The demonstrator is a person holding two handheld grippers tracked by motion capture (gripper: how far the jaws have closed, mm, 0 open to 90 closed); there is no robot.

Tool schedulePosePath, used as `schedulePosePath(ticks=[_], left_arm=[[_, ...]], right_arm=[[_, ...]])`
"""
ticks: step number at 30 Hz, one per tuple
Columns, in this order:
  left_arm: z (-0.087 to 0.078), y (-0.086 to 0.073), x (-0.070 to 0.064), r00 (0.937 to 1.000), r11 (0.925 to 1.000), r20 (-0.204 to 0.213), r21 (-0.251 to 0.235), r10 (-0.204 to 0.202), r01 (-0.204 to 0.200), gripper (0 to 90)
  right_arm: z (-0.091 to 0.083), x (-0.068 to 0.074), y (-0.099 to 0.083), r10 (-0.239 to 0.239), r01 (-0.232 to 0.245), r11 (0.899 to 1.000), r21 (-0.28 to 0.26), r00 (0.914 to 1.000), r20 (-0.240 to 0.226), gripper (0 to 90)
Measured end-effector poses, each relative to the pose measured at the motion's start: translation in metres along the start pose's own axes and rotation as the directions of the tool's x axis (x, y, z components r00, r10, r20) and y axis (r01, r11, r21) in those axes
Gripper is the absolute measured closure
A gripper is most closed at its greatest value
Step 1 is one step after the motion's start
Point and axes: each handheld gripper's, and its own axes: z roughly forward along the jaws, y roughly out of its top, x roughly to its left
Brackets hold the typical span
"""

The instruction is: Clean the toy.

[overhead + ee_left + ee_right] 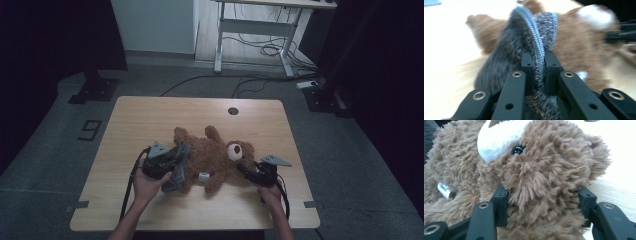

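Near the table's [130,210] front edge, our left gripper [172,162] clamps the grey knit garment [537,47]; our right gripper [248,172] squeezes the teddy bear's [215,155] head mid-table. Undressing looks roughly 50% done.

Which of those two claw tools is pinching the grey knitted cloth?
The left gripper: its jaws are closed on the grey knit garment. The right gripper instead has its jaws around the teddy bear's head.

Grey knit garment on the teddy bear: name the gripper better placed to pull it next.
Left. The left gripper is shut on the grey knit garment's edge; the right gripper grips the teddy bear's head, likely only steadying.
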Motion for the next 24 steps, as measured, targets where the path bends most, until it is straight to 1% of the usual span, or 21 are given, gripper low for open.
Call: schedulePosePath(ticks=[1,2,3,5,7,9,11,13,15,16,17,18,20,23,24], left_arm=[[0.005,0.004,-0.014,0.9992,0.9996,0.030,0.008,0.028,-0.028,80.6],[0.005,0.004,-0.014,0.9992,0.9996,0.030,0.008,0.028,-0.028,80.6],[0.014,0.005,-0.021,0.9984,0.9989,0.041,0.022,0.040,-0.041,80.6],[0.029,0.002,-0.026,0.9978,0.9980,0.058,0.053,0.032,-0.035,80.6],[0.041,-0.004,-0.029,0.9975,0.9958,0.060,0.081,0.037,-0.042,80.6],[0.046,-0.011,-0.028,0.9975,0.9959,0.066,0.084,0.027,-0.033,80.7],[0.044,-0.015,-0.025,0.9970,0.9962,0.076,0.085,0.012,-0.019,80.7],[0.042,-0.019,-0.022,0.9967,0.9950,0.081,0.100,-0.002,-0.006,80.7],[0.039,-0.023,-0.018,0.9971,0.9929,0.076,0.119,-0.004,-0.005,80.7],[0.039,-0.023,-0.018,0.9971,0.9929,0.076,0.119,-0.004,-0.005,80.7],[0.037,-0.028,-0.016,0.9978,0.9919,0.066,0.127,0.001,-0.009,80.7],[0.036,-0.030,-0.014,0.9979,0.9915,0.065,0.130,0.002,-0.010,80.7],[0.033,-0.036,-0.010,0.9979,0.9909,0.064,0.135,-0.011,0.002,80.7],[0.028,-0.042,-0.007,0.9977,0.9898,0.065,0.142,-0.016,0.006,80.6],[0.025,-0.047,-0.004,0.9977,0.9893,0.065,0.145,-0.021,0.011,80.6]], right_arm=[[0.000,0.000,0.000,0.002,-0.002,1.000,-0.001,1.0000,0.000,43.5],[0.000,0.000,0.000,0.002,-0.002,1.000,0.001,1.0000,0.001,43.5],[0.000,0.000,0.000,0.002,-0.002,1.000,0.001,1.0000,0.001,43.5],[0.000,0.000,-0.001,0.003,-0.003,1.000,-0.003,1.0000,0.000,43.4],[0.000,0.000,-0.001,0.002,-0.002,1.000,-0.003,1.0000,0.000,43.4],[0.000,0.000,-0.001,0.001,-0.001,1.000,-0.002,1.0000,-0.001,43.4],[0.000,0.000,-0.001,-0.002,0.002,1.000,0.000,1.0000,-0.003,43.4],[0.000,0.000,-0.001,-0.002,0.002,1.000,-0.001,1.0000,-0.004,43.3],[0.000,0.000,-0.001,-0.002,0.002,1.000,-0.001,1.0000,-0.004,43.3],[0.000,0.000,-0.001,-0.003,0.003,1.000,0.000,1.0000,-0.003,43.3],[0.000,0.000,-0.001,-0.003,0.003,1.000,0.000,1.0000,-0.003,43.2],[0.000,0.000,-0.001,-0.003,0.003,1.000,0.001,1.0000,-0.004,43.2],[0.000,0.000,-0.001,-0.002,0.002,1.000,0.000,1.0000,-0.006,43.2],[0.000,0.000,-0.001,-0.002,0.002,1.000,0.000,1.0000,-0.007,43.1],[-0.001,0.000,-0.001,-0.002,0.002,1.000,0.001,1.0000,-0.008,43.1]])
